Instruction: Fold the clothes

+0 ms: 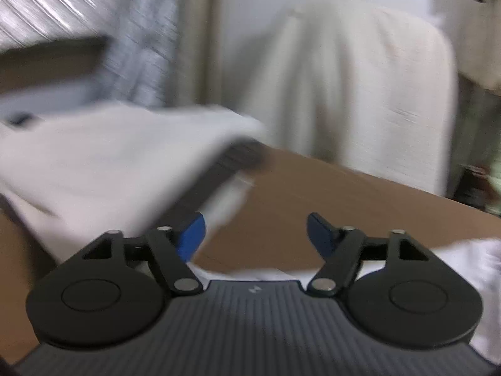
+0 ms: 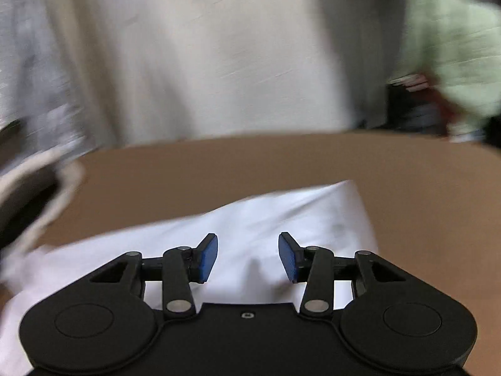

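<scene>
A white garment (image 2: 250,222) lies on the brown table (image 2: 219,163) under my right gripper (image 2: 248,257), which is open and empty just above the cloth. In the left wrist view my left gripper (image 1: 256,238) is open and empty over the bare table (image 1: 313,194). A blurred white garment (image 1: 103,163) with a dark edge lies to its left, and more white cloth (image 1: 469,263) shows at the lower right. Both views are motion-blurred.
A cream cloth draped over a chair back (image 1: 360,87) stands beyond the table's far edge. A pale green cloth (image 2: 451,56) hangs at the right. A dark-and-white blurred cloth (image 2: 31,194) lies at the table's left.
</scene>
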A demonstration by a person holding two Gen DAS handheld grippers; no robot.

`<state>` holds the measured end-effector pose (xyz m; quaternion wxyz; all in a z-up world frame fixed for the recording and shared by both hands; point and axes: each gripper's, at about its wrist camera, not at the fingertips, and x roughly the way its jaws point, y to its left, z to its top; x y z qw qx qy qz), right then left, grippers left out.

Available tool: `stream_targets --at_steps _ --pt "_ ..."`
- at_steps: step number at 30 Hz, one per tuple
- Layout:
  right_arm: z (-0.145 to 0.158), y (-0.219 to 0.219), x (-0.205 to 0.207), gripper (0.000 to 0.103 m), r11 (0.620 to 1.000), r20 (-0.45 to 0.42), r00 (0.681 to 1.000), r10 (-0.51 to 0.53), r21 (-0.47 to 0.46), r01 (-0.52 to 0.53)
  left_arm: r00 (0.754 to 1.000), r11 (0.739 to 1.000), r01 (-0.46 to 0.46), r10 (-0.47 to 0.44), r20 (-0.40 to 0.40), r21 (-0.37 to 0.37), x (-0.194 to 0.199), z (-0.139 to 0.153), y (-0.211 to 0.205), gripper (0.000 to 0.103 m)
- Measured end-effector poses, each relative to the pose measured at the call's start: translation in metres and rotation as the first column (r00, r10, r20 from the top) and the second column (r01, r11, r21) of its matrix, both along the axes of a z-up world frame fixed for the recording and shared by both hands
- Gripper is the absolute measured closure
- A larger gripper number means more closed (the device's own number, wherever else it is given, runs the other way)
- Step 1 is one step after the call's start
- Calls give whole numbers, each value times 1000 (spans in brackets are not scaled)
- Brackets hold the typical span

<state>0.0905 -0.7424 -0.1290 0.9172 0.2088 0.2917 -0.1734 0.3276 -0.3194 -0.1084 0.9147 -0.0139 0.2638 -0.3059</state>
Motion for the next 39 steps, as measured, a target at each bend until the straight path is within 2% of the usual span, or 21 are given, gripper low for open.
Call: stream_targets --at_steps 3,6,7,8,10,13,15,16,17,18,19,20,21,24,26,28,31,33,35,37,39 --pt "-21 14 28 51 984 -25 993 118 136 -113 986 990 139 -136 -100 29 -6 -25 -33 26" --pt "-46 30 51 50 963 -60 985 164 225 -146 946 959 272 -250 -208 84 -8 -55 -72 21" --pt "-53 32 57 50 960 -76 982 174 235 -152 927 940 304 -254 -278 157 -6 -67 -88 22" --pt "-59 33 62 50 957 -93 978 185 245 -158 922 919 316 -238 -306 236 -10 -76 -95 37" --pt "-62 35 64 50 959 -103 977 186 237 -157 914 859 340 -206 -350 382 -17 -93 -108 43" --pt "-62 36 63 50 965 -111 977 180 215 -153 942 815 313 -201 -267 488 -30 -78 -94 65" --pt "-63 36 62 50 968 -117 977 176 201 -150 978 804 197 -120 -171 562 -33 -70 -69 64" --pt "-63 37 61 50 970 -119 978 174 193 -149 995 764 70 -10 -97 641 -28 -72 -53 64" --pt "-63 37 61 50 971 -122 978 172 186 -147 997 702 -38 72 -18 711 -19 -76 -39 64" --pt "-63 38 60 50 973 -124 978 169 179 -146 988 631 -138 144 60 764 -9 -80 -25 65" --pt "-64 38 60 50 975 -127 978 167 171 -145 976 582 -195 197 96 789 0 -84 -8 65" --pt "-64 38 59 50 976 -130 978 165 164 -143 967 584 -215 238 88 783 9 -84 5 64" --pt "-64 39 59 50 977 -132 978 163 157 -142 958 616 -228 279 63 754 19 -80 16 65" --pt "-64 34 56 49 979 -124 981 146 158 -126 956 798 -217 291 -44 562 28 -56 33 56" --pt "-63 28 53 49 979 -110 985 129 173 -109 976 911 -127 185 -115 393 23 -42 29 49" --pt "-64 23 50 49 976 -97 988 117 195 -96 989 963 -14 53 -138 270 7 -36 10 41" --pt "-69 20 51 49 966 -83 989 119 239 -96 974 957 172 -130 -184 233 -12 -45 -26 31" --pt "-72 19 55 49 962 -75 990 123 254 -101 948 944 253 -199 -250 211 -20 -60 -45 29" --pt "-74 18 58 48 959 -70 990 122 264 -100 926 916 309 -229 -299 255 -26 -80 -62 25" --pt "-77 17 59 48 957 -72 990 118 276 -94 945 879 297 -214 -249 374 -33 -97 -77 22" --pt "-78 17 59 48 955 -69 991 117 283 -93 961 868 267 -208 -181 419 -44 -91 -78 31"
